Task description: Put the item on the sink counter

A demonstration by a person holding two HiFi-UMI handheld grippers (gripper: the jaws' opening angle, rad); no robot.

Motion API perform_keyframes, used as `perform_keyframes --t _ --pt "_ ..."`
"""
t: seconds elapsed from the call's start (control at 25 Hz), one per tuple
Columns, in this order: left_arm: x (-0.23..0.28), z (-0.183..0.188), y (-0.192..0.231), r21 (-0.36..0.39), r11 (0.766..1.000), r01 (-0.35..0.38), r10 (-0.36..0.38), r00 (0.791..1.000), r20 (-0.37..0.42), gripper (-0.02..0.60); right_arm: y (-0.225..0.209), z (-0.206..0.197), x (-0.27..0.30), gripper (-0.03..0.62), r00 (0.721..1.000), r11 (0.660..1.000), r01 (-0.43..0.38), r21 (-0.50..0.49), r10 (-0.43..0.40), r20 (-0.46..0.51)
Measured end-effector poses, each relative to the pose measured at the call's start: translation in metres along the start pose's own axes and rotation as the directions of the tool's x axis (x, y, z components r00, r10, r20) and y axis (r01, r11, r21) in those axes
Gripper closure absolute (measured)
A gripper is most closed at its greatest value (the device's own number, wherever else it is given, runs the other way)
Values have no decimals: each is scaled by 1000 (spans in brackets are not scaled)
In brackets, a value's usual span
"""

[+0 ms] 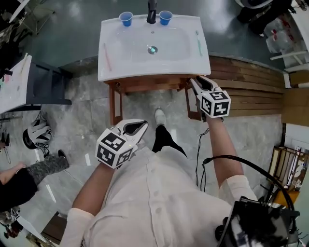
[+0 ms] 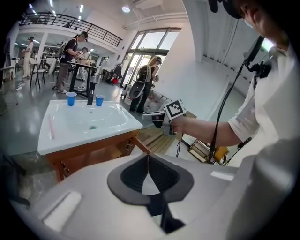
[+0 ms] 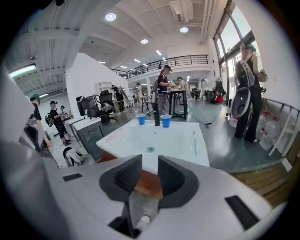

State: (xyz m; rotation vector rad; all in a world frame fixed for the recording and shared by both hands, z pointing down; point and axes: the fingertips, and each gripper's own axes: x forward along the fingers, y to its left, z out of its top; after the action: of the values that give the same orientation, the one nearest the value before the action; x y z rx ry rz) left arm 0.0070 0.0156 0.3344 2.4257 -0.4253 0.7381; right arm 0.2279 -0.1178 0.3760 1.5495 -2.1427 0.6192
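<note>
The white sink sits on a wooden stand straight ahead. A pink toothbrush lies on its left counter and a green toothbrush on its right counter. Two blue cups flank the black faucet at the back. My right gripper hovers by the sink's front right corner; in the right gripper view its jaws stand open with nothing between them. Low and short of the sink, my left gripper has its jaws shut and holds nothing.
A dark side table stands left of the sink, with a bag on the floor beside it. Wooden decking runs along the right. Several people stand at tables beyond the sink. A cable hangs by my right arm.
</note>
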Motion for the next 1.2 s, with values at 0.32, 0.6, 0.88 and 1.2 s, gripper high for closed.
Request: perform_keyframes --t 0.32,0.6,0.88,1.2 --pt "58 64 32 -59 998 -19 17 1000 -26 577 -133 29 104 505 994 995 94 -21 -96 -59" --pt "81 93 53 -97 994 -46 45 999 -10 575 -192 18 163 505 979 990 141 -28 -143 -143" --pt "87 96 61 -130 990 -53 54 999 -2 575 -204 -1 183 505 966 988 156 6 -151 -208" --pt "74 85 60 -125 990 -59 62 998 16 577 -210 -7 179 540 957 974 218 63 -201 -210"
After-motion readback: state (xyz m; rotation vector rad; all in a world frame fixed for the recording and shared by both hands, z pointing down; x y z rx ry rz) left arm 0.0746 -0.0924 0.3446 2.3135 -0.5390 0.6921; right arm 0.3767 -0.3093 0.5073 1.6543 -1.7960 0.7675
